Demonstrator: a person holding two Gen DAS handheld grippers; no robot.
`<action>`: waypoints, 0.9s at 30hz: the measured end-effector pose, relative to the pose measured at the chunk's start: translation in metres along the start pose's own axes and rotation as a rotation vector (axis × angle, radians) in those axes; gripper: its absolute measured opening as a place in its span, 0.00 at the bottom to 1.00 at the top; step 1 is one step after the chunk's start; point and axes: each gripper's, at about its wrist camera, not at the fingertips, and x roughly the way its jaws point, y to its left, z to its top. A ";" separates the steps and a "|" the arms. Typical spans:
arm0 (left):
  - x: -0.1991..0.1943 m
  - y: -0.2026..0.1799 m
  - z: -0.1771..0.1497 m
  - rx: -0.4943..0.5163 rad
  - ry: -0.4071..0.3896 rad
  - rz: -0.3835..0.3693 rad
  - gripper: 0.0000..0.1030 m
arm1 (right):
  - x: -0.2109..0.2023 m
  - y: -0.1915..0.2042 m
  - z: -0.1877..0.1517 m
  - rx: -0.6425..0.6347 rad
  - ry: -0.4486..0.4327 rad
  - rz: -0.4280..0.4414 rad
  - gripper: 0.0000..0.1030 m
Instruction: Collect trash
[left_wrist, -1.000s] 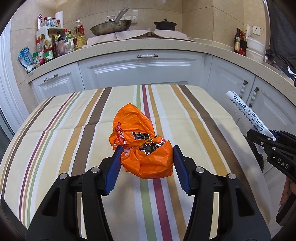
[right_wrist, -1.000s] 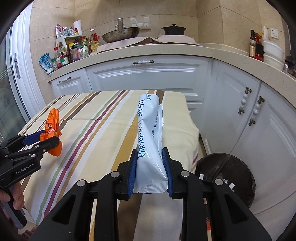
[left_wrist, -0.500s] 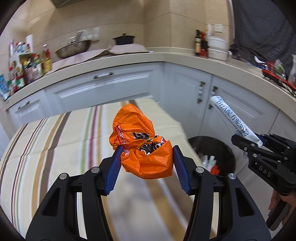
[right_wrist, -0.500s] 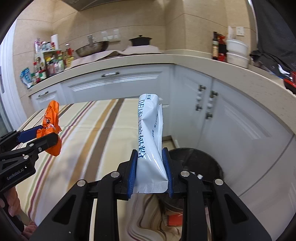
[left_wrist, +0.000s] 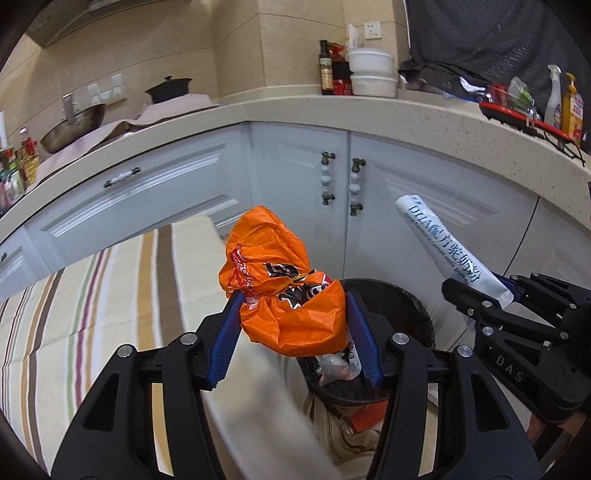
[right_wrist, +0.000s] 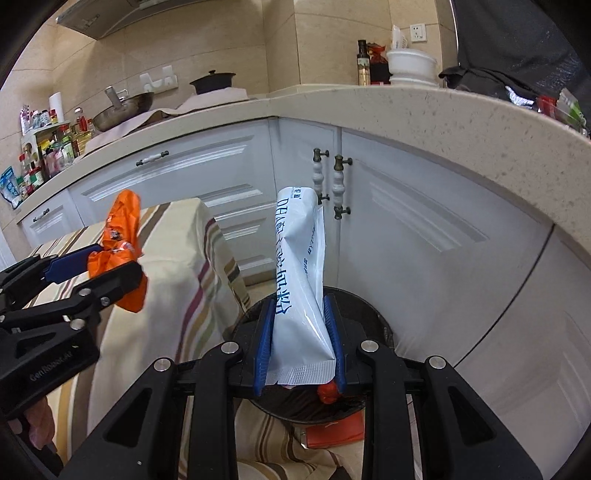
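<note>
My left gripper (left_wrist: 291, 299) holds a crumpled orange plastic bag (left_wrist: 273, 254) between its blue pads, over the near rim of a black round trash bin (left_wrist: 417, 314); its jaws are opening. From the right wrist view the left gripper (right_wrist: 118, 264) and the orange bag (right_wrist: 123, 218) hang beside the table's corner. My right gripper (right_wrist: 301, 306) is shut on the lower end of a white packet with blue print (right_wrist: 299, 258), which stands upright above the bin (right_wrist: 373, 314). In the left wrist view the right gripper (left_wrist: 480, 286) carries the packet (left_wrist: 439, 247) just right of the bin.
The striped tablecloth (left_wrist: 92, 295) hangs over the table edge right beside the bin. White cupboard doors (right_wrist: 424, 229) curve behind the bin under a stone counter (right_wrist: 406, 110) with bottles and bowls. The bin holds wrappers, and an orange-red item (right_wrist: 332, 432) lies on the floor at its foot.
Both grippers have swung right, off the striped table and over to the black bin, each still carrying its load. The bin now lies under both grippers.
</note>
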 end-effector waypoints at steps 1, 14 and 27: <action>0.009 -0.005 0.003 0.008 -0.001 0.007 0.62 | 0.005 -0.003 0.000 0.001 -0.004 -0.010 0.38; 0.013 -0.003 0.002 -0.005 0.003 0.036 0.75 | -0.003 -0.015 -0.006 0.046 -0.064 -0.073 0.65; -0.058 0.038 -0.021 -0.077 -0.063 0.075 0.82 | -0.066 0.009 -0.007 0.048 -0.143 -0.058 0.77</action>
